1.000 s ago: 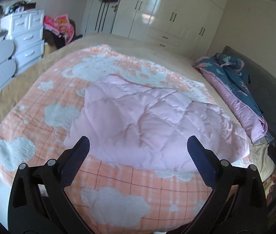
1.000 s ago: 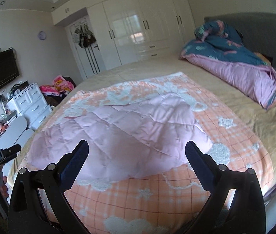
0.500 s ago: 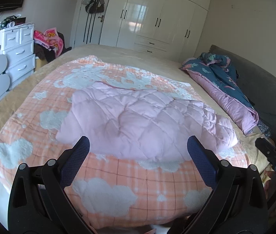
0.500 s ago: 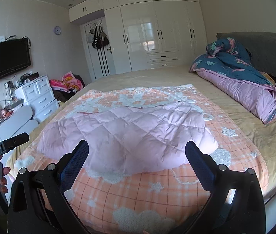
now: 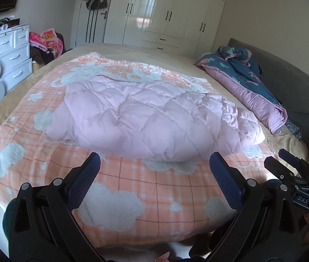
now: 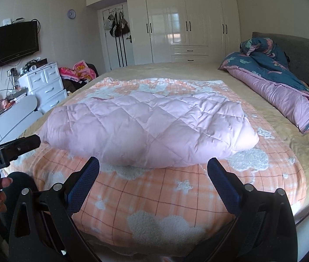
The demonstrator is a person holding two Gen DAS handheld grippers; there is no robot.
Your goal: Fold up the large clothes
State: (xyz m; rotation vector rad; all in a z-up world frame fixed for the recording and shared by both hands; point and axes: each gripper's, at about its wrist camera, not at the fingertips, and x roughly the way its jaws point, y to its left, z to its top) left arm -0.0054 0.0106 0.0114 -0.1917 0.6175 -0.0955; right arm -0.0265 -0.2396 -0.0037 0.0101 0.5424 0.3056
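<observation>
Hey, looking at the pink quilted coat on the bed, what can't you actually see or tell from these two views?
- Pink quilted coat: sleeves, collar and underside, folded beneath the bulk in both views.
- Right hand-held gripper: in the left wrist view, cut off by the right edge.
- Wall clock: right wrist view, too small to read.

Dresser-top clutter point(image 6: 33, 63) too small to identify

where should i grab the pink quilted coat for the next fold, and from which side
Likely the puffy near edge of the pink quilted coat, approached from the bed's foot. That rolled edge bulges above the orange cloud blanket, facing both open grippers, left and right, giving their fingers something to pinch.
</observation>
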